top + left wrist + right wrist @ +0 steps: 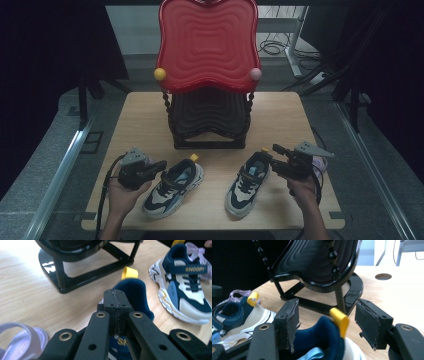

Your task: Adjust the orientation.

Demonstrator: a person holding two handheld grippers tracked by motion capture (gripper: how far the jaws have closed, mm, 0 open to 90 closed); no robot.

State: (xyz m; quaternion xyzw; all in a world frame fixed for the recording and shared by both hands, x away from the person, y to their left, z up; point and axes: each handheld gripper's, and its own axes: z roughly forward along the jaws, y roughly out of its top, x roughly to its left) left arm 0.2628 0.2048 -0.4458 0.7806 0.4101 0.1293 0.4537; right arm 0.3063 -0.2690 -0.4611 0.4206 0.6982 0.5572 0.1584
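At the left, the left gripper (161, 165) hovers over the left shoe (172, 189), its fingers (117, 300) pressed together with nothing seen between them. The black stand (210, 127) with a red tray (207, 45) sits behind, mid-bench. To the right, the right gripper (270, 152) holds its fingers (288, 317) spread around the heel of the right shoe (247, 186). Both shoes look light and padded. The stiffer heel collar seems the best hold. The bench (285, 115) has open room on either side of the stand, but its front edge is close.
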